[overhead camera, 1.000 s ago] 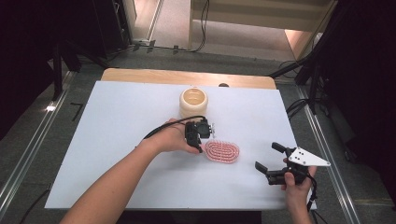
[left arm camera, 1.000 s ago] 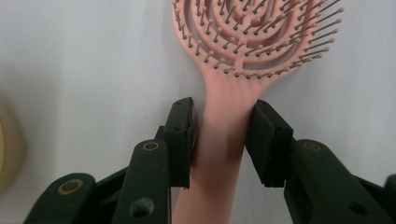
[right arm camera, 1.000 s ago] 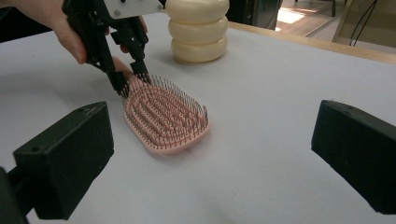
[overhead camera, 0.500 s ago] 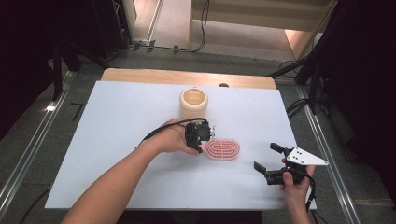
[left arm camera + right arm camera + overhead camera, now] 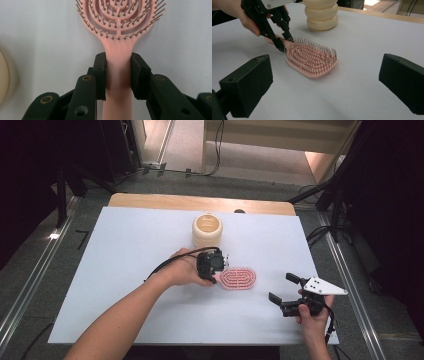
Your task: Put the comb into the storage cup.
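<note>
A pink oval hairbrush (image 5: pixel 239 278) lies bristles up on the white table top (image 5: pixel 125 245), a little right of centre. My left gripper (image 5: pixel 218 274) is shut on its handle; in the left gripper view both pads press the sides of the handle (image 5: pixel 118 72) just below the bristled head (image 5: pixel 117 20). The right gripper view has the same brush (image 5: pixel 310 58) with the left gripper (image 5: pixel 284 42) at its far end. My right gripper (image 5: pixel 281 287) stands open near the table's front right, apart from the brush, its jaws (image 5: pixel 324 75) wide and holding nothing.
A cream ribbed round container (image 5: pixel 207 230) stands upright behind the brush, close to my left hand (image 5: pixel 182 270); it is also in the right gripper view (image 5: pixel 320 15). A wooden board edge (image 5: pixel 200 202) runs along the table's back. Dark floor and cables surround the table.
My left gripper has settled slightly lower at the brush handle. My right gripper has drifted a little left toward the brush. The container has not moved.
</note>
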Tool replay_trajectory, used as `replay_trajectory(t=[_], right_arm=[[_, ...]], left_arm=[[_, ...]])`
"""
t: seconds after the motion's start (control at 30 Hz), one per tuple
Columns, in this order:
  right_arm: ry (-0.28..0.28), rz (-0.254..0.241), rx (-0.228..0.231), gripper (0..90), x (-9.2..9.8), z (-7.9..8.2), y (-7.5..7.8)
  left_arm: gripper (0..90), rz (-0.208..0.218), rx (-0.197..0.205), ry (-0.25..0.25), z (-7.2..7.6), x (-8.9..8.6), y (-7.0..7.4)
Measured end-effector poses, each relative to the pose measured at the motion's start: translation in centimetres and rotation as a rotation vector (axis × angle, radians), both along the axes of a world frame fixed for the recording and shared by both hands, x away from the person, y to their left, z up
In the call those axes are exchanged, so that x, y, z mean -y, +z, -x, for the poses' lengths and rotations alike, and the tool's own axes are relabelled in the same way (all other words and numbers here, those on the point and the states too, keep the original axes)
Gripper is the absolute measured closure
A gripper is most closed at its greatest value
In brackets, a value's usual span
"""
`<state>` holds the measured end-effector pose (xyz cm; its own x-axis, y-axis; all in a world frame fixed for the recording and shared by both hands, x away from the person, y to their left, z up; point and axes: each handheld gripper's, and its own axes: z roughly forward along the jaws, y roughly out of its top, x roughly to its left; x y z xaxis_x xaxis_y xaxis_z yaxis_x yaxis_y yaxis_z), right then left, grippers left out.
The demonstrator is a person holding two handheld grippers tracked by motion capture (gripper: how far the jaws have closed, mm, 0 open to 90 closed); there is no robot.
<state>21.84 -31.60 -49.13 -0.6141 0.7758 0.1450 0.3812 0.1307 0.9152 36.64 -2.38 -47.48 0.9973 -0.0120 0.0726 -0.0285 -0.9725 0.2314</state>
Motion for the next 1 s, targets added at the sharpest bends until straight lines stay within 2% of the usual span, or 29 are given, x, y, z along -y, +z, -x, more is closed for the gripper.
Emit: replay_trajectory(t=[0.17, 0.2, 0.3, 0.37, 0.57, 0.67, 0.87, 1.0], right_arm=[[-0.01, 0.003, -0.018, 0.0, -0.3, -0.3, 0.0], [-0.01, 0.007, -0.023, 0.0, -0.4, -0.4, -0.1], [-0.008, 0.005, -0.033, 0.0, -0.7, -0.5, 0.0], [-0.011, 0.008, -0.037, 0.0, -0.8, -0.7, 0.1], [-0.026, -0.016, -0.054, 0.0, -1.1, -1.1, 0.4], [-0.046, -0.026, -0.065, 0.0, -1.4, -1.3, 0.4], [-0.067, -0.05, -0.096, 0.0, -1.8, -1.9, 0.2], [-0.067, -0.065, -0.108, 0.0, -2.2, -2.2, 0.2]], left_arm=[[70.7, -0.009, 0.039, 0.02, 0.7, 0.0, 0.1], [70.7, -0.014, 0.032, 0.029, 0.7, 0.0, 0.1], [70.7, 0.027, 0.008, 0.063, 0.6, -0.3, 0.2], [70.7, 0.039, -0.005, 0.08, 0.5, -0.5, 0.2], [70.7, 0.074, -0.006, 0.111, 0.4, -1.2, 0.3], [70.7, 0.118, 0.0, 0.138, 0.2, -1.6, 0.5], [70.7, 0.149, 0.017, 0.153, 0.3, -2.0, 0.3], [70.8, 0.173, 0.003, 0.17, 0.3, -2.2, 0.3]])
